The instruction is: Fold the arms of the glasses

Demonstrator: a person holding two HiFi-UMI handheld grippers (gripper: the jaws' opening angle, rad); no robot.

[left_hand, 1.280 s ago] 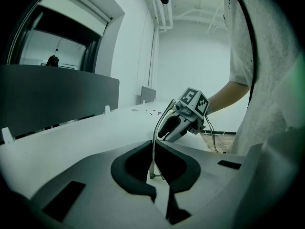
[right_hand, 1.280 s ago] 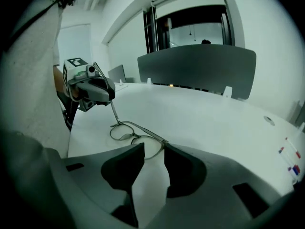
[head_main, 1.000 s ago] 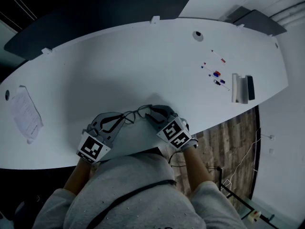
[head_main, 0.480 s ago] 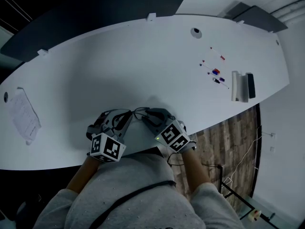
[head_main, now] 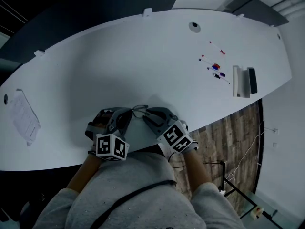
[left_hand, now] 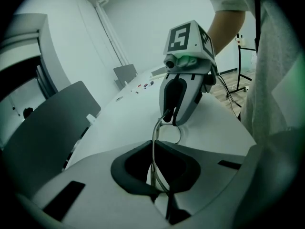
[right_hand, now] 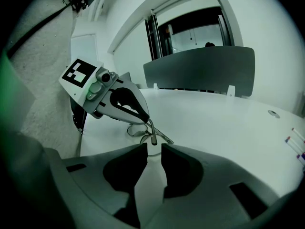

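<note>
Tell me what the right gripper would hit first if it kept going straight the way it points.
The right gripper would likely meet the glasses first, just ahead of its open fingers, held by the left gripper. Exact depth is unclear.

Low in the frame, the right gripper's two grey jaws with dark pads stand slightly apart, white tabletop showing through the gap. Right at their tips sit the thin wire-framed glasses, not clearly pinched. From the upper left the left gripper, topped by its black-and-white marker cube, reaches in, jaws clamped on the frame. A dark grey curved panel stands behind, upper right.
</note>
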